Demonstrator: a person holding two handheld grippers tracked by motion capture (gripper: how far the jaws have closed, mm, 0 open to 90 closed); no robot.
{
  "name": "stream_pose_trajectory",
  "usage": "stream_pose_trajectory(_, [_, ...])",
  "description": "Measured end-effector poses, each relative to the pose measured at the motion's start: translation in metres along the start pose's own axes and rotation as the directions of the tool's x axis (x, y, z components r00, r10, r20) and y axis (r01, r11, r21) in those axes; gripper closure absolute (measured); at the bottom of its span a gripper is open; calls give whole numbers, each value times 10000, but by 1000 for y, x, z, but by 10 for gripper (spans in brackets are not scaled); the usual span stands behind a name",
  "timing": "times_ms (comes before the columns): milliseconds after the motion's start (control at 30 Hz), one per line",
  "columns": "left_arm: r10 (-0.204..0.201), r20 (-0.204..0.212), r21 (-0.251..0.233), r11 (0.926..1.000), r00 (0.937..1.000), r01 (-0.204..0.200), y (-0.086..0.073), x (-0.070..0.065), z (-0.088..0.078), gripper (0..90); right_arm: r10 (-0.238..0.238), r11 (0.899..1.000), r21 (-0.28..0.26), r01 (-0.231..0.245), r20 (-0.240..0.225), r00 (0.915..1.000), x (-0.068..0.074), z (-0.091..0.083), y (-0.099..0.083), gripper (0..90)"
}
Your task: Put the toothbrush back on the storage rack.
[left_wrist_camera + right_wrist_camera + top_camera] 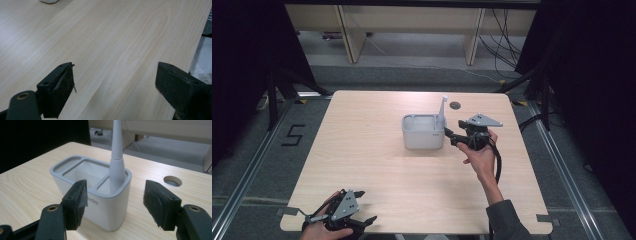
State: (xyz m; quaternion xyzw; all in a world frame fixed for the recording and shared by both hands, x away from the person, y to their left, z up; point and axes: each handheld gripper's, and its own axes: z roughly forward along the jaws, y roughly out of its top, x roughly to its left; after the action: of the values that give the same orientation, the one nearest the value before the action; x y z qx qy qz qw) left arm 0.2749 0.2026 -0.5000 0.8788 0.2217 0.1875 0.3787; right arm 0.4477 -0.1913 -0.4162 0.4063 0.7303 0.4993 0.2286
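High view first: I see the grey holder (423,132) standing upright on the table (362,150), a white handled tool (441,114) rising from its right end. My right gripper (451,137) sits just beside the holder's right side, probably lined up to reach the tool; my left gripper (364,206) rests well apart from the holder, at the table's near edge. Left gripper view: jaws spread wide over bare wood, holding nothing. Right gripper view: jaws wide, empty, facing the holder (92,195); the tool (116,162) stands in its nearest compartment, and the compartment rim may crowd a low grasp.
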Motion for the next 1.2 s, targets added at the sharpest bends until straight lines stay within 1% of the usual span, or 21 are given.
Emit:
stream_pose_trajectory(67, [7,38,-40,10000,10000,-7,0,0,0,148,274,9995,175,-272,-94,9996,4,-2,-1,353])
stream_pose_trajectory(100, [27,49,45,10000,10000,-27,0,0,0,148,38,9999,120,-36,-128,9999,3,-2,-1,348])
stream_pose_trajectory(233, [-103,58,-89,9999,9999,103,0,-1,0,148,138,9999,37,-138,11,9999,5,-5,-3,324])
stream_pose_trajectory(300, [20,42,17,10000,10000,-20,0,0,0,148,-15,9998,176,17,-89,10000,4,-6,-3,315])
stream_pose_trajectory(333, [28,-12,3,10000,10000,-28,0,0,0,148,55,9998,183,-52,-116,9999,5,-7,-4,313])
stream_pose_trajectory(367, [-89,8,-133,9999,10000,89,0,-1,0,147,327,9993,170,-324,-132,9994,7,-7,-5,311])
stream_pose_trajectory(400, [-100,4,-135,9999,10000,100,0,-1,0,148,99,9999,120,-97,-152,9998,6,-8,-5,311])
stream_pose_trajectory(533, [-93,-7,-147,9998,10000,93,0,-1,0,148,55,9997,224,-50,-218,9997,7,-10,-7,303])
stream_pose_trajectory(567, [-91,0,-130,9999,10000,91,0,-1,0,148,52,9997,225,-50,-107,9999,7,-11,-8,303])
stream_pose_trajectory(667, [-93,38,-69,9999,9999,93,0,-1,0,148,191,9995,261,-184,-306,9993,8,-14,-9,302])
stream_pose_trajectory(800, [-103,4,-138,9999,9999,103,0,-2,0,148,222,9994,275,-216,-201,9996,8,-17,-12,295])
stream_pose_trajectory(833, [-94,6,-137,9999,10000,95,0,-1,0,148,42,9995,320,-34,-255,9997,7,-17,-13,293])
stream_pose_trajectory(867, [-113,-15,-169,9998,9999,113,0,-1,0,148,193,9996,226,-191,-117,9997,8,-17,-15,293])
stream_pose_trajectory(900, [-122,-10,-134,9998,9999,122,0,-1,0,148,131,9992,378,-120,-276,9995,7,-18,-15,291])
stream_pose_trajectory(967, [-106,-11,-136,9999,9999,106,0,-1,0,148,69,9993,373,-58,-279,9996,7,-18,-18,288])
stream_pose_trajectory(1000, [-119,3,-148,9998,9999,119,0,-2,0,148,248,9991,336,-245,-87,9997,9,-19,-19,283])
stream_pose_trajectory(1033, [-103,1,-139,9999,9999,103,0,-1,0,148,41,9988,486,-28,-259,9997,7,-19,-19,282])
stream_pose_trajectory(1100, [-97,-11,-144,9998,10000,97,0,-1,0,148,246,9984,509,-233,-246,9994,10,-21,-21,282])
stream_pose_trajectory(1133, [-94,-1,-139,9999,10000,94,0,-2,0,148,-7,9986,531,20,-236,9997,9,-22,-21,282])
stream_pose_trajectory(1167, [-99,8,-138,9999,10000,99,0,-2,0,148,4,9990,442,13,-372,9993,10,-22,-21,282])
stream_pose_trajectory(1200, [-103,41,-123,9999,9999,104,0,-1,0,148,-156,9989,432,168,-292,9995,10,-23,-22,281])
